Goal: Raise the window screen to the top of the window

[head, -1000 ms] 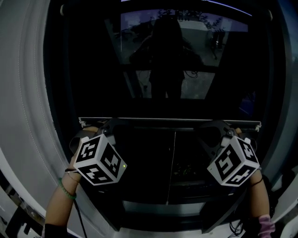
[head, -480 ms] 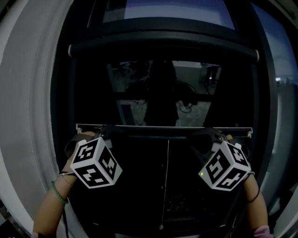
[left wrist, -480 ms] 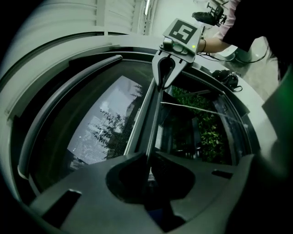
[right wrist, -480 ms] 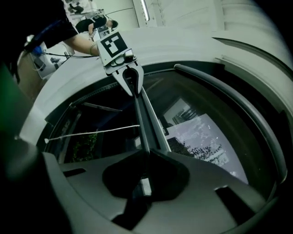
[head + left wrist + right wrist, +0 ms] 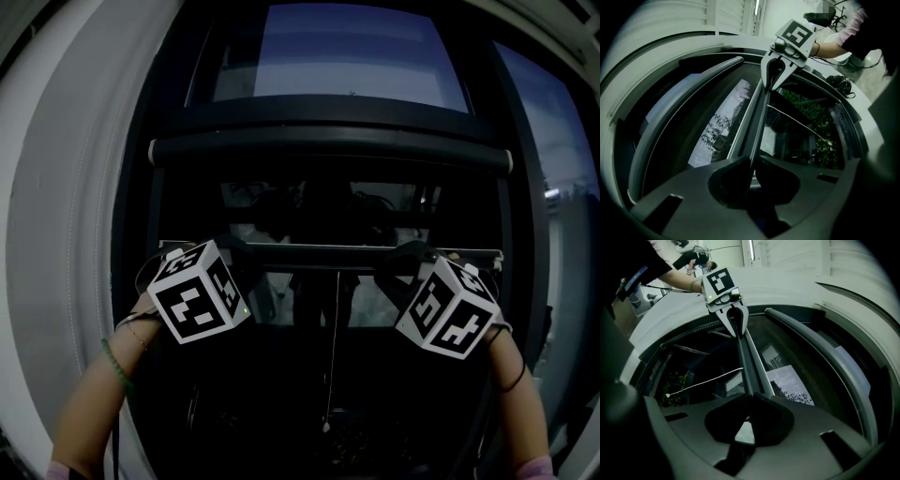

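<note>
Jaws of the left gripper are closed tight on the thin bottom bar of the window screen, and the right gripper pinches the same bar further along. In the last second the bar has climbed nearer to the roller tube at the top. A gap remains, so I judge the lift well advanced but unfinished.

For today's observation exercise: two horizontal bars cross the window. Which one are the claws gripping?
The thin lower bar: the left claw and right claw are shut on it. The thick upper bar sits untouched above.
</note>
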The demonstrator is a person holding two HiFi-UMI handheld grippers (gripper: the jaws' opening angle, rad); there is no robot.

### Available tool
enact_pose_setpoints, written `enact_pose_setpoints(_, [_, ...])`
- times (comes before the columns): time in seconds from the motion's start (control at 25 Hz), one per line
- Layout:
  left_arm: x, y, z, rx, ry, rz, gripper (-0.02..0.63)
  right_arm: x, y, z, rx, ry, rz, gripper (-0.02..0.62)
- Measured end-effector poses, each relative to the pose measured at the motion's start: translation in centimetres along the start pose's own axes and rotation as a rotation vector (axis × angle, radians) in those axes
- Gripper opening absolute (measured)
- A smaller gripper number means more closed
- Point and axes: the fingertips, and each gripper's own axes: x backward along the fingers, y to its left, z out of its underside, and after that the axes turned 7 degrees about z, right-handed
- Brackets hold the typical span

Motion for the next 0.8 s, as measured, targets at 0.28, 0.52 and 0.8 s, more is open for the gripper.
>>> enact_pose_setpoints(0.28, [0.6, 4.7, -1.4, 0.007, 0.007, -0.053, 0.043, -0.8, -4.6, -1.0, 0.022, -0.004, 0.075, 0.029])
enact_pose_setpoints(0.52, [1.5, 9.4, -2.9, 0.048, 0.001, -0.105, 0.050, -1.7, -9.0, -2.1, -0.010, -0.011, 0.121, 0.034])
enact_pose_setpoints(0.8, [1.8, 13.5, -2.8, 0.050, 0.084, -0.175, 0.051, -2.5, -12.8, -3.0, 0.021, 0.034, 0.166, 0.035])
